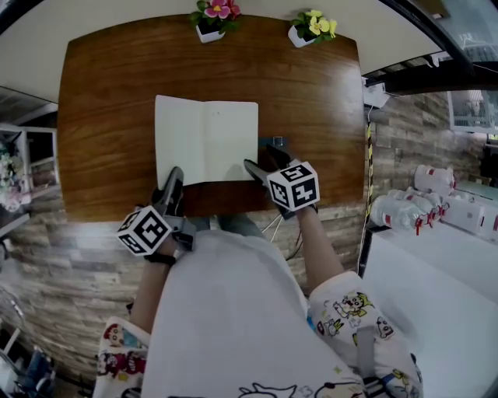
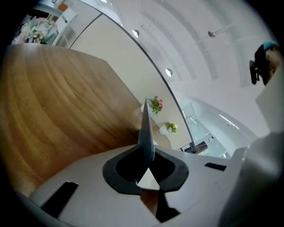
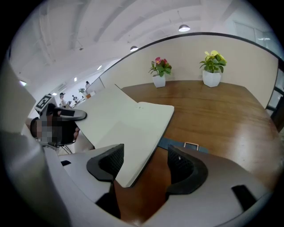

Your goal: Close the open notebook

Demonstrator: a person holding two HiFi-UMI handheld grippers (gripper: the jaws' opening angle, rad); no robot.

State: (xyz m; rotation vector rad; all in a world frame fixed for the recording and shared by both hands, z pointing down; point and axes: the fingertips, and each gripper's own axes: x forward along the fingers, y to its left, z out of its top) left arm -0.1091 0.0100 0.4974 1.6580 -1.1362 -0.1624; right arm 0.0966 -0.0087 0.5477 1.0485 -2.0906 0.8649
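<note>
An open notebook (image 1: 206, 140) with blank cream pages lies on the brown wooden table (image 1: 101, 93). My left gripper (image 1: 173, 180) is at its near left corner, shut on the left leaf. In the left gripper view that leaf (image 2: 145, 128) shows edge-on, rising from between the closed jaws (image 2: 145, 170). My right gripper (image 1: 263, 159) stands open at the near right corner. In the right gripper view the notebook's (image 3: 128, 128) corner lies between the spread fingers (image 3: 144, 166), and the pads are clear of it.
A blue strap with a small buckle (image 3: 186, 145) pokes out from under the notebook's right edge. Two small white flower pots (image 1: 214, 19) (image 1: 311, 27) stand at the table's far edge. The person's lap is against the near edge.
</note>
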